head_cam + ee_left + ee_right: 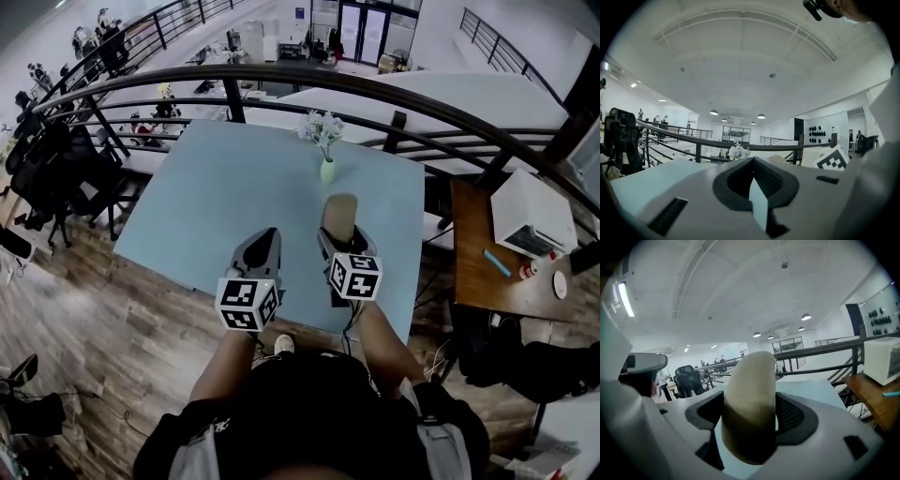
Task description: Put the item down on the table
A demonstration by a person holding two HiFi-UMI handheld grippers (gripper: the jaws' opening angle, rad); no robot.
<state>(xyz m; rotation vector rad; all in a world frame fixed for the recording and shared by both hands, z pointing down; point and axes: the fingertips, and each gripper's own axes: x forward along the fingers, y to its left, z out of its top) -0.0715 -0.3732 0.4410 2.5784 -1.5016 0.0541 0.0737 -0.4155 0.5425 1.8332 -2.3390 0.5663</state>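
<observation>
The item is a tan, oval, flat-sided piece. It sticks out forward from my right gripper, over the right part of the light blue table. In the right gripper view it fills the gap between the dark pads as a rounded beige slab, and the jaws are shut on it. Whether it touches the tabletop cannot be told. My left gripper is beside it, at the table's near edge. Its jaws meet in a point, shut, with nothing in them.
A small green vase with white flowers stands just beyond the held item. A dark curved railing runs behind the table. To the right is a wooden desk with a white appliance. Black office chairs stand at the left.
</observation>
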